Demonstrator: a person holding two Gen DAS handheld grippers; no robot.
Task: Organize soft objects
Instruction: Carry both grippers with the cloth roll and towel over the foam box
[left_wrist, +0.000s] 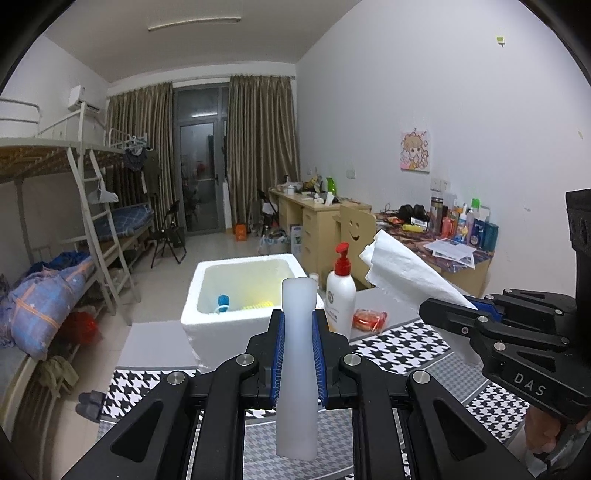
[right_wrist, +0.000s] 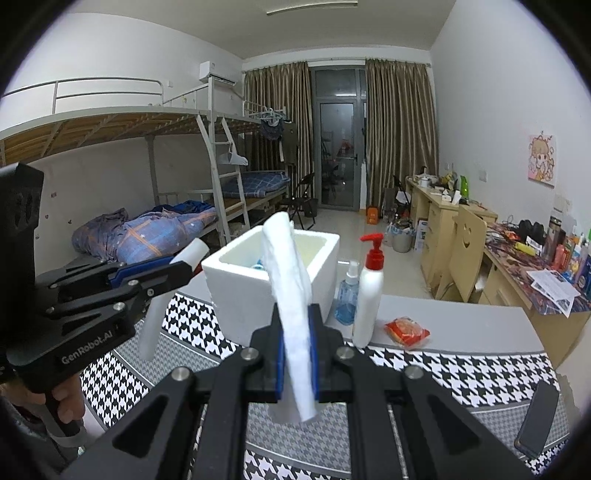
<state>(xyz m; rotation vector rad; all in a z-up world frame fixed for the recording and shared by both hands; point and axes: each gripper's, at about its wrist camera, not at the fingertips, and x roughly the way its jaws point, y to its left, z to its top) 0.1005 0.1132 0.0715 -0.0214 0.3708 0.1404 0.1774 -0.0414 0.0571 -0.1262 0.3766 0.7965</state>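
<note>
My left gripper (left_wrist: 298, 325) is shut on a white foam strip (left_wrist: 297, 369), held upright above the houndstooth table; it also shows in the right wrist view (right_wrist: 184, 258). My right gripper (right_wrist: 295, 325) is shut on a folded white paper towel (right_wrist: 290, 280), also seen in the left wrist view (left_wrist: 402, 273) at the right. A white foam box (left_wrist: 207, 295) stands ahead on the table and holds a blue item (left_wrist: 223, 301) and a yellow item (left_wrist: 258, 305). Both grippers are held just short of the box (right_wrist: 236, 291).
A white pump bottle with a red top (right_wrist: 369, 295), a blue spray bottle (right_wrist: 347, 291) and a red packet (right_wrist: 406, 330) stand right of the box. A dark phone (right_wrist: 535, 424) lies at the table's right edge. Bunk beds are at the left, desks at the right.
</note>
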